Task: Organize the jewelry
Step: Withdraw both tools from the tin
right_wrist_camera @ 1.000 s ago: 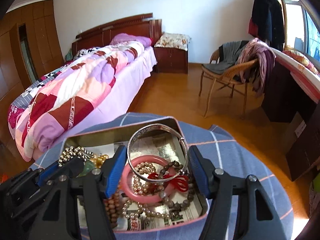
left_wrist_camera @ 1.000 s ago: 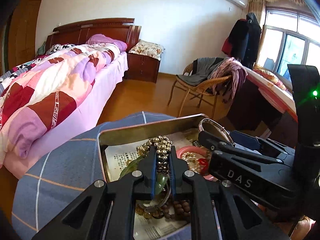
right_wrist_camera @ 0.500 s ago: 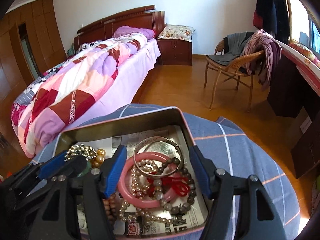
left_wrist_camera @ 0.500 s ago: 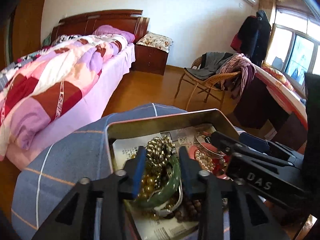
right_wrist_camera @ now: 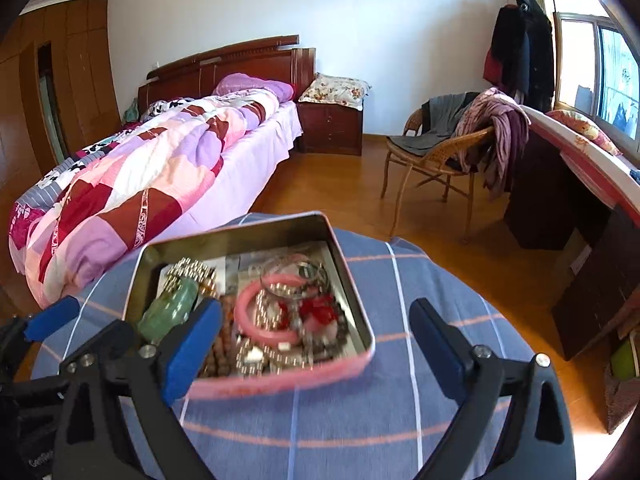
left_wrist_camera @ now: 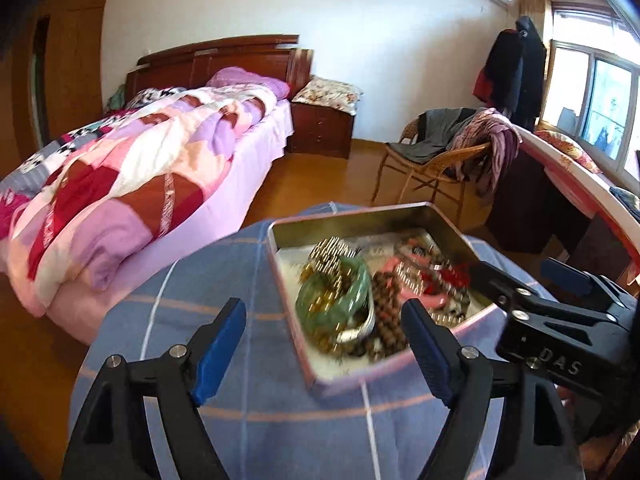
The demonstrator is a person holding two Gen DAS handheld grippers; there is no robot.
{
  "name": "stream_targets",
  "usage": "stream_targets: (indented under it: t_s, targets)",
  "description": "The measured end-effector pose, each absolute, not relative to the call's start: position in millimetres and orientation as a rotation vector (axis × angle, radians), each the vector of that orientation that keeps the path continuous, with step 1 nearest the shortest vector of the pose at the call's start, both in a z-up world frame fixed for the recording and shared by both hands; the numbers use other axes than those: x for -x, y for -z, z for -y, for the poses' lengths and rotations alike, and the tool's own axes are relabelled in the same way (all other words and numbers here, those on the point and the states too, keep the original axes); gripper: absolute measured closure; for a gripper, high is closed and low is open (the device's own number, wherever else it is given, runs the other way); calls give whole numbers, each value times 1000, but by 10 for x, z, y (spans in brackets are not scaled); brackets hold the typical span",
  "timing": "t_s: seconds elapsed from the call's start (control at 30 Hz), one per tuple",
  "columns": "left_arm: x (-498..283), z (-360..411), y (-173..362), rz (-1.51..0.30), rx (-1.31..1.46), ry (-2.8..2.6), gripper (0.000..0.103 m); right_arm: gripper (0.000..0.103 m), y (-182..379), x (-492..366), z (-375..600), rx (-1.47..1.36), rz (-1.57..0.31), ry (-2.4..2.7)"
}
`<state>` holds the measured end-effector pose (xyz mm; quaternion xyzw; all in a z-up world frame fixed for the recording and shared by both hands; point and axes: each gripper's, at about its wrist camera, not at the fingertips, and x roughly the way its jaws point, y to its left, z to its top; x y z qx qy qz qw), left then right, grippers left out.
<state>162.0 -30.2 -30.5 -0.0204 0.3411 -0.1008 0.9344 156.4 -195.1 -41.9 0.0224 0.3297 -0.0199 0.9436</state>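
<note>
A pink-sided metal tin [left_wrist_camera: 404,211] [right_wrist_camera: 248,229] sits on a round table under a blue checked cloth [left_wrist_camera: 280,420] [right_wrist_camera: 420,280]. Inside lie a green bangle [left_wrist_camera: 352,296] [right_wrist_camera: 172,308], gold beads [left_wrist_camera: 330,254] [right_wrist_camera: 190,270], a pink bangle [right_wrist_camera: 246,316], a silver bangle [right_wrist_camera: 296,278], brown beads [left_wrist_camera: 386,312] and pearl strands. My left gripper [left_wrist_camera: 324,344] hangs in front of the tin, its jaws opening with nothing between them. My right gripper [right_wrist_camera: 316,340] is also in front of the tin, jaws opening wide and empty; it shows at right in the left wrist view [left_wrist_camera: 528,284].
A bed with a patchwork quilt [right_wrist_camera: 132,184] stands to the left. Past the table is bare wood floor [right_wrist_camera: 340,184], a wicker chair draped with clothes [right_wrist_camera: 452,148], a bedside cabinet [right_wrist_camera: 330,128] and a dark desk [right_wrist_camera: 568,200] along the right wall.
The left gripper let go of the bead strand and green bangle; the right released the silver bangle into the tin. Both jaws opened wide and drew back from the tin.
</note>
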Motion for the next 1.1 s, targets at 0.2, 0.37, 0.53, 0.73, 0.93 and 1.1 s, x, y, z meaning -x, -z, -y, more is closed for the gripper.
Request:
stream_targets:
  t_s: [0.2,0.37,0.53,0.73,0.93,1.1]
  targets:
    - [-1313,171,409,-737,52,157,23,6,434,-1260,1916,-76,-674,35]
    - [-1017,107,482,-762,57,144,23,6,434,-986,1896,-99,-670,46]
    - [-759,113,555,-779,43,138,23,6,464,-741,1895,-110,-663,62]
    - [-498,135,587,-780,19,144,23,6,491,-505,1880,-112,-656,84]
    - [-317,121,543,-766,16,136,23,6,492,-351,1869,-120,-647,93]
    - [-219,106,437,-730,3,119,23,6,446,-208,1832,-117,-623,97]
